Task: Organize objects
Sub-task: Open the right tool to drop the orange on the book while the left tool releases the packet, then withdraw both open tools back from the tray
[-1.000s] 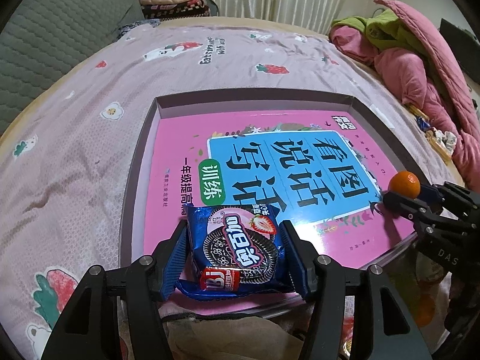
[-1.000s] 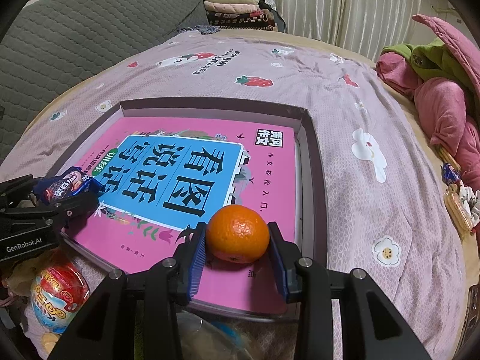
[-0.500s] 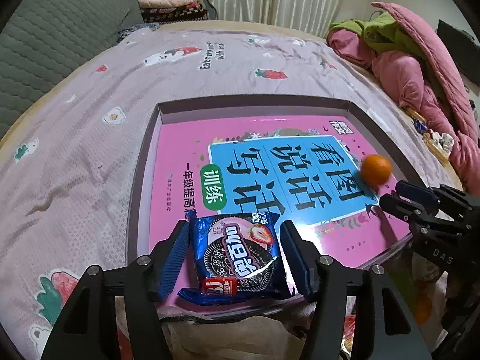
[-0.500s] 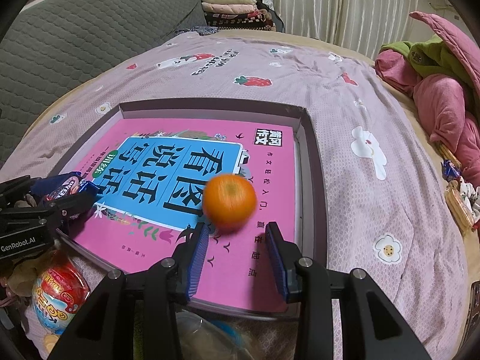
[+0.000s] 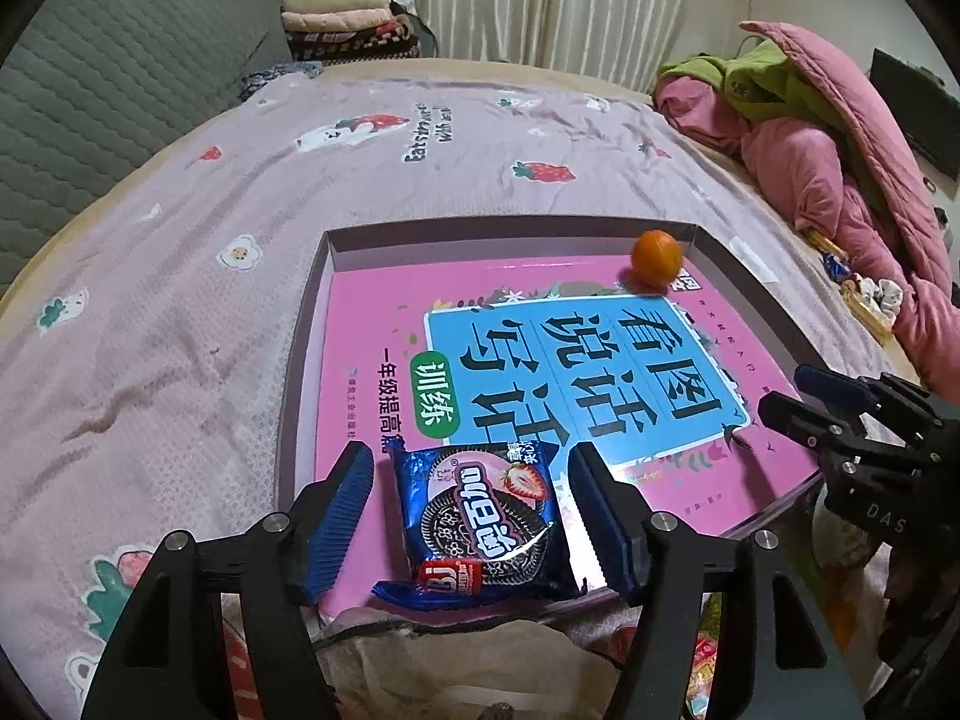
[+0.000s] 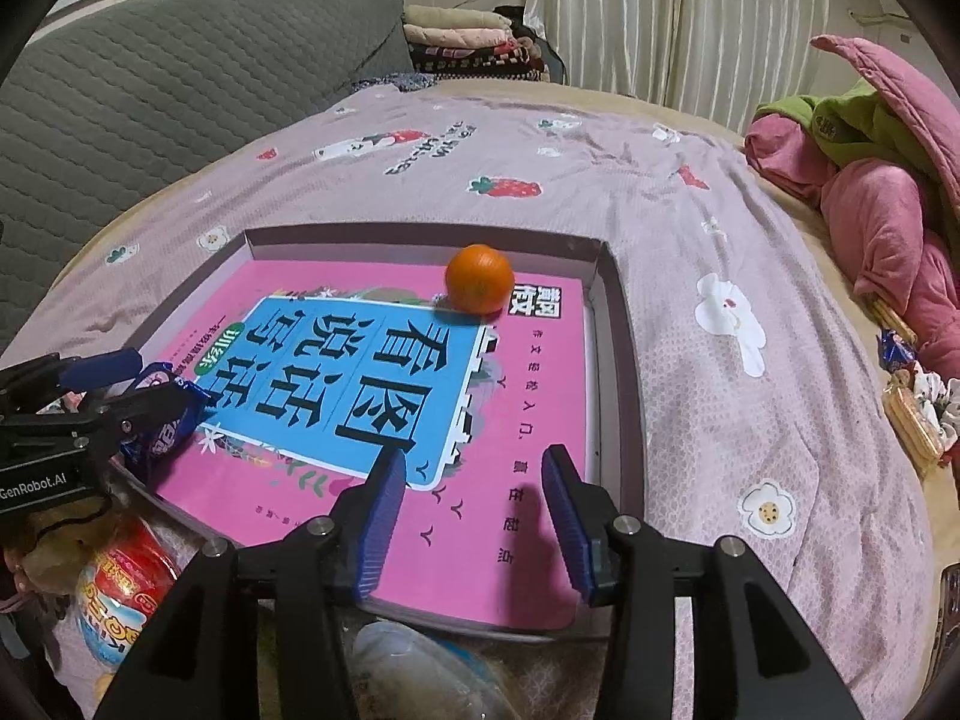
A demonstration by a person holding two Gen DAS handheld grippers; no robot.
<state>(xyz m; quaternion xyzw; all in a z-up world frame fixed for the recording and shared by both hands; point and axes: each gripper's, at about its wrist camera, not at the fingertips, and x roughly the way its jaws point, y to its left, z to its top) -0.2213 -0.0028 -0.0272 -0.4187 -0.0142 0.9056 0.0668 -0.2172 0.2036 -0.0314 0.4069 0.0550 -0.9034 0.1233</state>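
A shallow box (image 5: 300,324) on the bed holds a pink and blue workbook (image 5: 576,360). A blue cookie packet (image 5: 480,522) lies on the book's near edge between the spread fingers of my open left gripper (image 5: 474,528), untouched by them. An orange (image 6: 480,279) rests on the book near the box's far wall; it also shows in the left wrist view (image 5: 657,258). My right gripper (image 6: 474,510) is open and empty over the book's near edge (image 6: 480,540). The packet also shows in the right wrist view (image 6: 165,420).
The bed has a lilac strawberry-print sheet (image 6: 720,240). Pink and green quilts (image 5: 840,180) pile at the right. A red snack pack (image 6: 120,588) and a plastic bag (image 5: 450,672) lie below the box's near edge. Small wrappers (image 6: 912,396) lie at the right.
My right gripper opened and the orange rolled away across the book to the box's far side. My left gripper opened, leaving the cookie packet on the book, and both drew back slightly.
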